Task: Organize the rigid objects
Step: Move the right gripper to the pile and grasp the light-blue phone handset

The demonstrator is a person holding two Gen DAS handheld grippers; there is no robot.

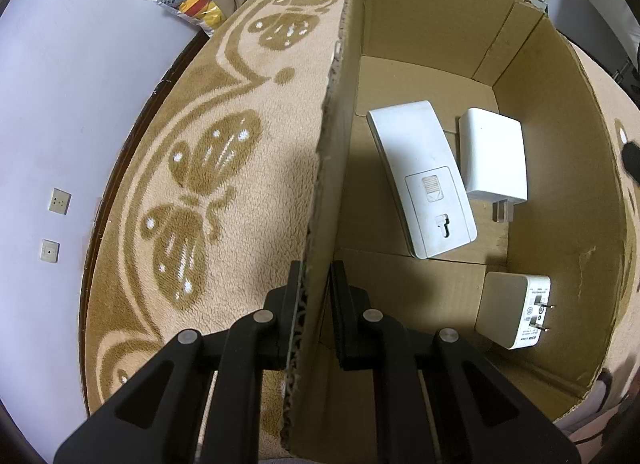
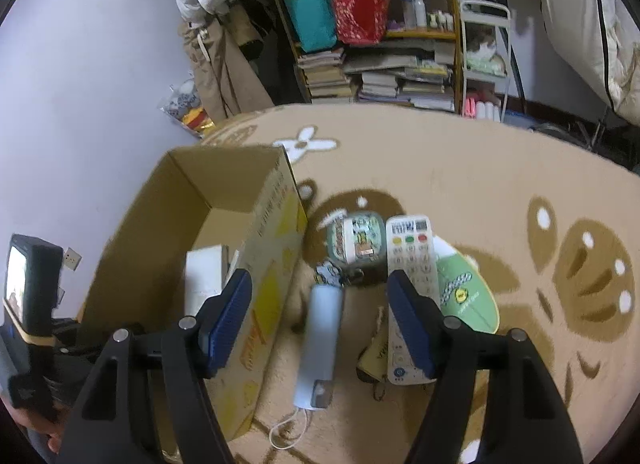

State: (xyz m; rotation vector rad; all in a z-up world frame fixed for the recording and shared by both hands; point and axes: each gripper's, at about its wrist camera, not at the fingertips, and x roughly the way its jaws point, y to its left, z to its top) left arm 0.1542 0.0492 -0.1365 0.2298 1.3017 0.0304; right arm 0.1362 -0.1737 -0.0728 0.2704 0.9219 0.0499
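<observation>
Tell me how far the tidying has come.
Partly done. Three white items already lie in the box: a long device and two plugs. The left gripper has its jaws shut on the box wall. The right gripper is open above the carpet, where a white stick, remote, tin and green item remain.
</observation>
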